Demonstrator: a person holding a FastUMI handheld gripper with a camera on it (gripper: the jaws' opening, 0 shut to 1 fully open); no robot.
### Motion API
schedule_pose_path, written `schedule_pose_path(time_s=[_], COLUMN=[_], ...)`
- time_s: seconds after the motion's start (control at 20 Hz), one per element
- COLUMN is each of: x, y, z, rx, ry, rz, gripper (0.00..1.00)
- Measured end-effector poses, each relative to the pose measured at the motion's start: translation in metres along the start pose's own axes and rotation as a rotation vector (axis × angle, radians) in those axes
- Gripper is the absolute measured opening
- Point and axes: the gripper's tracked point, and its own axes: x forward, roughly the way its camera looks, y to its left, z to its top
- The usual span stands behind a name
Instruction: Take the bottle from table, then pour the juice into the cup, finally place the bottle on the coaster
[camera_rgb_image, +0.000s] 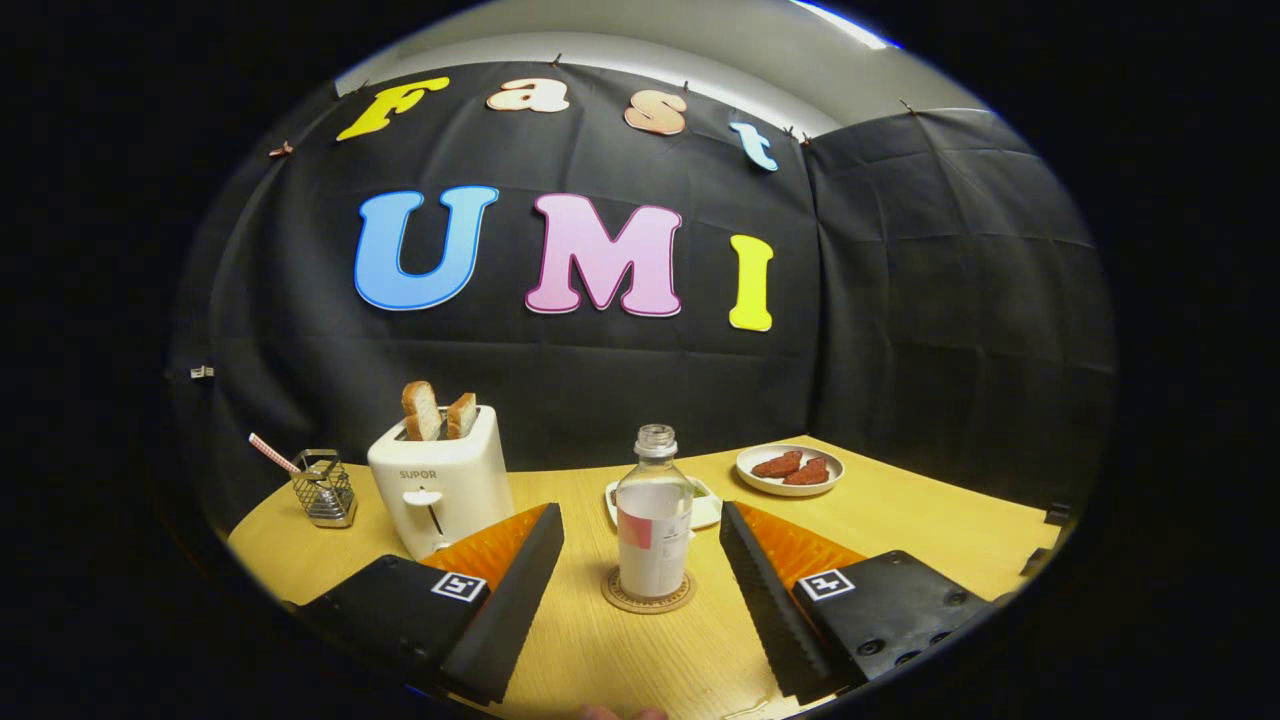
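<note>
Gripper view, looking along the two fingers toward the back of the wooden table (900, 530). Gripper (640, 560) spread wide, jaws released, nothing between the pads; both fingertips flank the bottle (653, 520) with clear air on either side.

Bottle stands upright at frame centre, uncapped, on the round cork coaster (648, 598), just ahead of the fingers and between their tips. Sits roughly centred on the coaster, rim of cork showing in front. Judgement: with the bottle already upright on the coaster and the jaws off it, this reads as the final placing step done, or a release just made; the wide opening suits a clean pull-back without knocking it.

Behind the bottle, a white dish or cup (705, 505) mostly hidden by it; cannot tell which, nor whether it holds juice. Level of liquid in the bottle hard to read through the pale contents and label.

Centre left: white toaster (440, 485) with two slices of bread (438, 410) standing up in the slots. Lower left: small wire basket (324, 488) with a striped stick poking out. Centre right: plate (790, 470) with reddish-brown food pieces, kind unclear.

Bottom edge: a sliver of a hand (620, 713), cut off.
</note>
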Motion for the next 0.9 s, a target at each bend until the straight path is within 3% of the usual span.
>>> schedule_pose_path(time_s=[0.35,0.9], x=[-0.047,-0.107], y=[0.014,0.030], z=[0.059,0.124], rx=[-0.109,-0.059], ry=[-0.047,-0.098], rz=[0.114,0.222], gripper=[0.97,0.97])
